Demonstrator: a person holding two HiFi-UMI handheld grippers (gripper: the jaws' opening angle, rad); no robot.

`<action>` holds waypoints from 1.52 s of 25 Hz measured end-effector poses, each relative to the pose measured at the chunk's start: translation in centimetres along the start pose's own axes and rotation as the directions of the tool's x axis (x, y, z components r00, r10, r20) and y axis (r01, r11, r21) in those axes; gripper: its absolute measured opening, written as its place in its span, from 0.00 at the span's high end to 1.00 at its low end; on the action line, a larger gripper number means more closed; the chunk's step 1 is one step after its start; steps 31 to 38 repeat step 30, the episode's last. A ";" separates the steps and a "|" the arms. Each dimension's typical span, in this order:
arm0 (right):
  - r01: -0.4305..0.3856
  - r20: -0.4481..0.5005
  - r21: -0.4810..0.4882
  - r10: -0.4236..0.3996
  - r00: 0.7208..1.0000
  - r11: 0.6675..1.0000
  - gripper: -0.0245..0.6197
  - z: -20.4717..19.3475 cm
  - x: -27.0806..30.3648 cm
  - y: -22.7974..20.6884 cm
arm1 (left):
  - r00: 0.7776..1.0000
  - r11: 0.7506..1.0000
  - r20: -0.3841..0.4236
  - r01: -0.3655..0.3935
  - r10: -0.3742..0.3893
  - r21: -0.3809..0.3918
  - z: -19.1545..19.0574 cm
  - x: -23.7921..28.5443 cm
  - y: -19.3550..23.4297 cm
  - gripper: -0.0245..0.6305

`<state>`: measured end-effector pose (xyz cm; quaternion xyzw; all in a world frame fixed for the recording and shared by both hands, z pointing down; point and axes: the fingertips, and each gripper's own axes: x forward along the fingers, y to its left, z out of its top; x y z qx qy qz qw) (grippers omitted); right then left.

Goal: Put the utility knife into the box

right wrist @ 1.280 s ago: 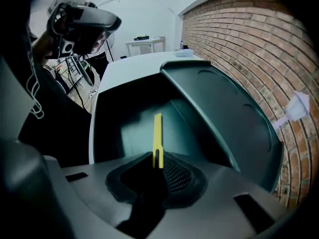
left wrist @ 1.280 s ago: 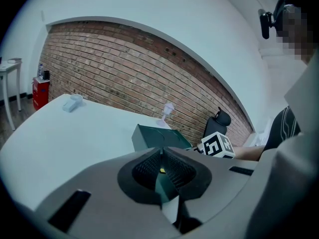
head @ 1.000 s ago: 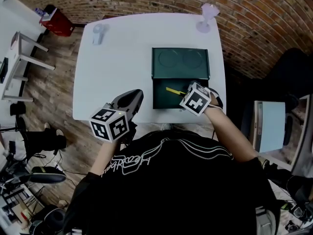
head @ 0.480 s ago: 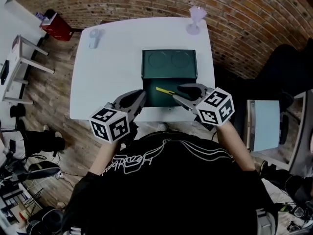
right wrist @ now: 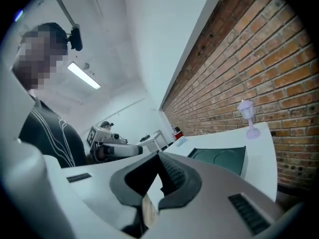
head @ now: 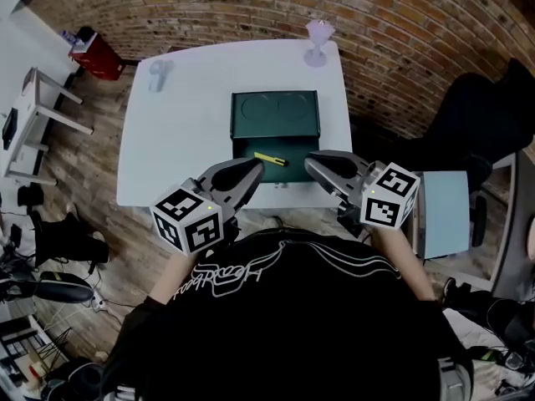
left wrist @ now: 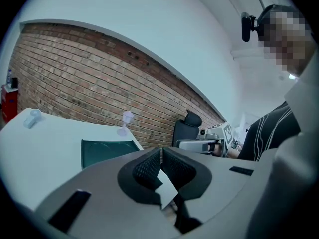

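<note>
**Knife in the box, both grippers closed**

The yellow utility knife (head: 270, 159) lies inside the dark green box (head: 276, 115), in its open lower part, a little above the middle of the head view. The box stands on the white table (head: 184, 140), and its lid is open on the side toward the brick wall.

The left gripper (head: 253, 170) is at the lower left of the box, over the near edge of the table. Its jaws are pressed together with nothing between them. The right gripper (head: 316, 162) is at the lower right of the box, and its jaws are also pressed together and empty. Both grippers are apart from the knife.

A pale purple glass (head: 317, 42) stands at the upper right corner of the table. A small clear object (head: 157, 73) lies near the upper left corner.
</note>
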<state>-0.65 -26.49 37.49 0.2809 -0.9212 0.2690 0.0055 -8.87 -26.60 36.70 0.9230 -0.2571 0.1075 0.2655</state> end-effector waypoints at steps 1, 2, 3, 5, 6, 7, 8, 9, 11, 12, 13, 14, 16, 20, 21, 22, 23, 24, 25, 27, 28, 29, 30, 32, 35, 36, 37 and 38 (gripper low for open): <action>-0.003 0.006 -0.008 0.003 1.000 1.000 0.96 0.2 -0.2 0.2 | 1.000 1.000 -0.001 0.002 -0.002 0.002 0.1 0.1 -0.1 0.90; -0.005 0.009 -0.016 0.005 1.000 1.000 0.96 0.4 -0.3 0.3 | 1.000 1.000 -0.001 0.001 -0.001 0.003 0.2 0.3 -0.1 0.90; -0.005 0.010 -0.027 0.005 1.000 1.000 0.96 0.5 -0.4 0.5 | 1.000 1.000 -0.001 -0.001 0.001 0.002 0.3 0.3 -0.1 0.90; 0.003 0.001 -0.052 -0.003 1.000 0.999 0.96 0.5 -0.6 0.7 | 1.000 1.000 -0.002 -0.004 0.004 -0.005 0.3 0.5 -0.1 0.90; 0.007 -0.003 -0.064 -0.007 1.000 0.998 0.96 0.5 -0.8 0.8 | 1.000 1.000 -0.004 -0.003 0.003 -0.008 0.2 0.6 -0.2 0.90; 0.010 -0.005 -0.075 -0.011 1.000 0.997 0.96 0.5 -1.0 0.9 | 1.000 1.000 -0.005 0.000 -0.001 -0.009 0.2 0.7 -0.3 0.90; 0.012 -0.007 -0.085 -0.012 1.000 0.996 0.96 0.5 -1.3 1.0 | 1.000 1.000 -0.008 0.005 -0.005 -0.008 0.1 1.0 -0.4 0.90; 0.013 -0.010 -0.094 -0.014 1.000 0.996 0.96 0.5 -1.5 1.0 | 1.000 1.000 -0.014 0.011 -0.011 -0.006 0.1 1.3 -0.4 0.90; 0.022 -0.018 -0.105 -0.024 1.000 0.994 0.96 0.2 -2.0 0.8 | 0.999 1.000 -0.031 0.020 -0.020 -0.001 -0.1 2.2 -0.5 0.90; 0.030 -0.021 -0.104 -0.032 0.999 0.994 0.96 0.0 -2.2 0.6 | 0.999 1.000 -0.041 0.023 -0.023 0.000 -0.2 2.5 -0.5 0.90; 0.036 -0.021 -0.100 -0.038 0.999 0.994 0.96 -0.1 -2.4 0.4 | 0.999 1.000 -0.047 0.026 -0.026 0.002 -0.3 2.8 -0.6 0.90; 0.039 -0.019 -0.095 -0.041 0.999 0.995 0.96 -0.2 -2.6 0.2 | 0.998 1.000 -0.051 0.029 -0.029 0.005 -0.3 3.1 -0.8 0.90; 0.042 -0.011 -0.093 -0.044 0.999 0.995 0.96 0.0 -2.9 -0.1 | 0.998 0.999 -0.054 0.038 -0.037 0.012 -0.2 3.5 -1.1 0.90; 0.051 0.002 -0.102 -0.051 0.999 0.993 0.96 0.4 -3.0 -0.2 | 0.997 0.999 -0.073 0.038 -0.038 0.006 -0.7 3.8 -1.0 0.90; 0.053 0.003 -0.104 -0.052 0.999 0.993 0.96 0.5 -3.1 -0.2 | 0.996 0.999 -0.075 0.038 -0.038 0.000 -0.7 3.9 -1.0 0.90; 0.055 0.002 -0.108 -0.055 0.998 0.993 0.96 0.5 -3.1 -0.3 | 0.997 0.999 -0.073 0.041 -0.041 -0.005 -0.6 3.9 -1.0 0.90; 0.058 0.001 -0.113 -0.058 0.998 0.992 0.96 0.6 -3.2 -0.3 | 0.997 0.999 -0.066 0.045 -0.045 -0.007 -0.3 3.9 -1.1 0.90; 0.060 0.001 -0.120 -0.060 0.998 0.991 0.96 0.8 -3.2 -0.3 | 0.997 0.999 -0.059 0.048 -0.048 -0.005 0.0 3.9 -1.2 0.90; 0.063 0.002 -0.125 -0.063 0.998 0.990 0.96 1.0 -3.3 -0.2 | 0.997 0.999 -0.054 0.050 -0.050 0.002 0.2 3.9 -1.3 0.90; 0.069 0.003 -0.131 -0.069 0.998 0.989 0.96 1.3 -3.4 -0.1 | 0.997 0.999 -0.051 0.051 -0.050 0.018 0.6 3.9 -1.6 0.90; 0.073 0.001 -0.133 -0.073 0.997 0.988 0.96 1.4 -3.4 -0.1 | 0.997 0.998 -0.051 0.052 -0.051 0.024 0.7 3.9 -1.7 0.90; 0.076 -0.002 -0.136 -0.077 0.997 0.988 0.96 1.4 -3.4 0.0 | 0.997 0.998 -0.052 0.053 -0.052 0.028 0.7 3.9 -1.8 0.90; 0.080 -0.005 -0.138 -0.082 0.997 0.987 0.96 1.4 -3.4 0.1 | 0.997 0.998 -0.053 0.054 -0.052 0.032 0.8 3.8 -1.9 0.90; 0.080 -0.005 -0.138 -0.082 0.997 0.987 0.96 1.4 -3.4 0.1 | 0.997 0.998 -0.053 0.054 -0.052 0.032 0.8 3.8 -1.9 0.90; 0.080 -0.005 -0.138 -0.082 0.997 0.987 0.96 1.4 -3.4 0.1 | 0.997 0.998 -0.053 0.054 -0.052 0.032 0.8 3.8 -1.9 0.90; 0.080 -0.005 -0.138 -0.082 0.997 0.987 0.96 1.4 -3.4 0.1 | 0.997 0.998 -0.053 0.054 -0.052 0.032 0.8 3.8 -1.9 0.90; 0.080 -0.005 -0.138 -0.082 0.997 0.987 0.96 1.4 -3.4 0.1 | 0.997 0.998 -0.053 0.054 -0.052 0.032 0.8 3.8 -1.9 0.90; 0.080 -0.005 -0.138 -0.082 0.997 0.987 0.96 1.4 -3.4 0.1 | 0.997 0.998 -0.053 0.054 -0.052 0.032 0.8 3.8 -1.9 0.90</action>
